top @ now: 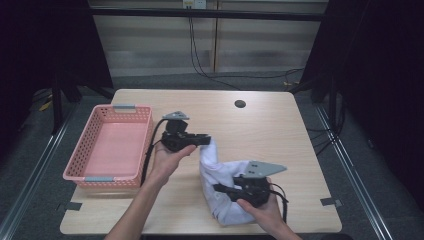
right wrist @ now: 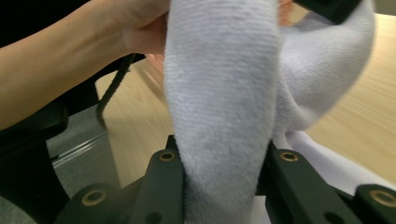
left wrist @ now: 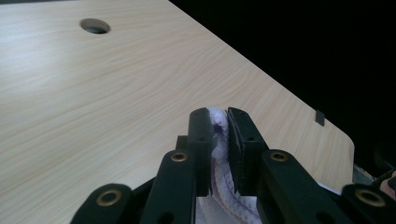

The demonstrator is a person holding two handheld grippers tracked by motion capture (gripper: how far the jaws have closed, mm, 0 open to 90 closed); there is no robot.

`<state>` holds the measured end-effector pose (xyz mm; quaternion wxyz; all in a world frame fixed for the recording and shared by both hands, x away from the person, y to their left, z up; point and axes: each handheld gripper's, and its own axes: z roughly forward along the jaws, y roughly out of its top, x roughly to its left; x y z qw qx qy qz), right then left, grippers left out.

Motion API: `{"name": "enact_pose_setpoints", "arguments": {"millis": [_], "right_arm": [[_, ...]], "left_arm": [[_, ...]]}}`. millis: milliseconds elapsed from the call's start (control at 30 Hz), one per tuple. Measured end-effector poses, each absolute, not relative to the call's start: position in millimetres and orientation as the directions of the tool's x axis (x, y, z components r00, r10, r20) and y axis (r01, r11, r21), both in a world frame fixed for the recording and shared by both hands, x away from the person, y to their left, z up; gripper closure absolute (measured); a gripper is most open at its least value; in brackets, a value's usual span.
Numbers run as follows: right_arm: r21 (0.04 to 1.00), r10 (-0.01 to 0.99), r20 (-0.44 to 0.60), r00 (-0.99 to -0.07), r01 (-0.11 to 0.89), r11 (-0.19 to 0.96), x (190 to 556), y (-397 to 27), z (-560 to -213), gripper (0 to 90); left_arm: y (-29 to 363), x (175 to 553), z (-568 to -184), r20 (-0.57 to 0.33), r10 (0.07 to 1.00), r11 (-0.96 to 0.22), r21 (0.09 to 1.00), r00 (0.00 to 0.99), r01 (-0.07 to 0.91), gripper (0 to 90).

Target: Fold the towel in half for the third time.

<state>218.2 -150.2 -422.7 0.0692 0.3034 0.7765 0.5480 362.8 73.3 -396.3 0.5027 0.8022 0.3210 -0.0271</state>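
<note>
At the near edge of the wooden table point(top: 280, 130), the right gripper point(top: 225, 189) sits in the person's right hand with its black jaws clamped on a white towel point(top: 222, 172), whose thick fold fills the gap between them in the right gripper view. The cloth there point(right wrist: 224, 107) is soft and finely ribbed, a pale white with a faint lilac cast, bunched into a rounded roll. The towel stretches from that grip up and toward the pink basket point(top: 112, 145), hanging in a loose arc with its lower bulk crumpled on the tabletop. Farther from the near edge, just beside the basket, the left gripper point(top: 205, 140) in the left hand pinches the towel's upper end; in the left gripper view its jaws stand almost together, a thin ridge of towel point(left wrist: 219, 135) squeezed between the pads, showing a small dark speck near the top. Beyond, near the table's far edge, lies a round cable hole point(top: 240, 104).
</note>
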Motion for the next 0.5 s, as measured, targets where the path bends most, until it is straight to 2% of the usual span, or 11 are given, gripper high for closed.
{"name": "enact_pose_setpoints", "arguments": {"millis": [67,100,133,167,200,267,300,333,367,500], "right_arm": [[0.880,0.592,0.234,-0.771,0.428,0.209,206,-175,-435,71.1],[0.880,0.592,0.234,-0.771,0.428,0.209,206,-175,-435,71.1],[0.866,0.624,0.245,-0.742,0.457,0.203,197,-189,-445,68.5],[0.866,0.624,0.245,-0.742,0.457,0.203,197,-189,-445,68.5],[0.846,0.658,0.260,-0.707,0.495,0.198,189,-205,-455,63.0],[0.837,0.672,0.256,-0.695,0.507,0.205,187,-210,-457,61.3],[0.828,0.691,0.256,-0.676,0.522,0.204,184,-217,-459,56.4],[0.804,0.704,0.275,-0.655,0.558,0.205,181,-229,-463,47.0],[0.804,0.704,0.275,-0.655,0.558,0.205,181,-229,-463,47.0],[0.780,0.776,0.229,-0.587,0.588,0.214,174,-251,-462,27.2]], "left_arm": [[45,363,-408,-0.377,0.473,-0.320,0.769,0.796,0.554,79.8],[45,363,-408,-0.377,0.473,-0.320,0.769,0.796,0.554,79.7],[24,363,-419,-0.373,0.459,-0.349,0.759,0.806,0.550,79.4],[24,363,-419,-0.373,0.459,-0.349,0.759,0.806,0.550,78.9],[7,366,-431,-0.392,0.447,-0.361,0.743,0.804,0.563,78.5],[-1,366,-437,-0.403,0.436,-0.361,0.741,0.805,0.566,77.7],[-8,367,-442,-0.413,0.420,-0.359,0.742,0.808,0.566,74.2],[-14,367,-446,-0.422,0.409,-0.355,0.744,0.809,0.567,60.2],[-18,367,-449,-0.415,0.412,-0.362,0.742,0.811,0.564,60.2],[-9,360,-440,-0.376,0.421,-0.329,0.785,0.826,0.525,44.7]]}}
